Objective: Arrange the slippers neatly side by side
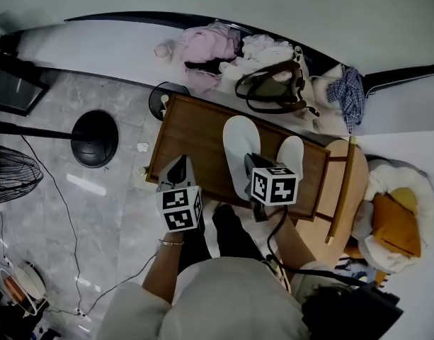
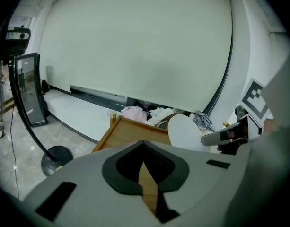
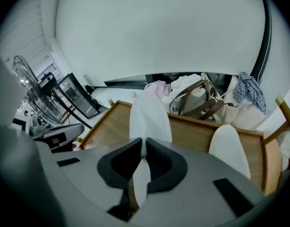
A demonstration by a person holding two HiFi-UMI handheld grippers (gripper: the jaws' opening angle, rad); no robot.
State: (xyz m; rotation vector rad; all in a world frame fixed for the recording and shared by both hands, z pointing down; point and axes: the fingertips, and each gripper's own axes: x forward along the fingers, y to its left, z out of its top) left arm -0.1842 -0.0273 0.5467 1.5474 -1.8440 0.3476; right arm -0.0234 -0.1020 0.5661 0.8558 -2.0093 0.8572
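Two white slippers are on a low wooden table (image 1: 195, 129). The longer slipper (image 1: 238, 147) (image 3: 149, 117) points away from me, and my right gripper (image 1: 250, 163) (image 3: 144, 148) is shut on its near heel edge. The second slipper (image 1: 291, 154) (image 3: 230, 148) lies to its right, a gap apart and untouched. My left gripper (image 1: 178, 167) (image 2: 144, 145) hangs over the table's front left part, shut with nothing between its fingers. In the left gripper view the held slipper (image 2: 187, 131) shows at the right, with the right gripper (image 2: 230, 134) behind it.
Beyond the table lie a brown handbag (image 1: 273, 87), pink clothes (image 1: 206, 48) and a plaid cloth (image 1: 351, 91). A wooden chair (image 1: 344, 190) stands at the table's right end, with an orange cushion (image 1: 397, 225) past it. A round black stand base (image 1: 95, 139) and a fan (image 1: 8, 172) are on the floor at the left.
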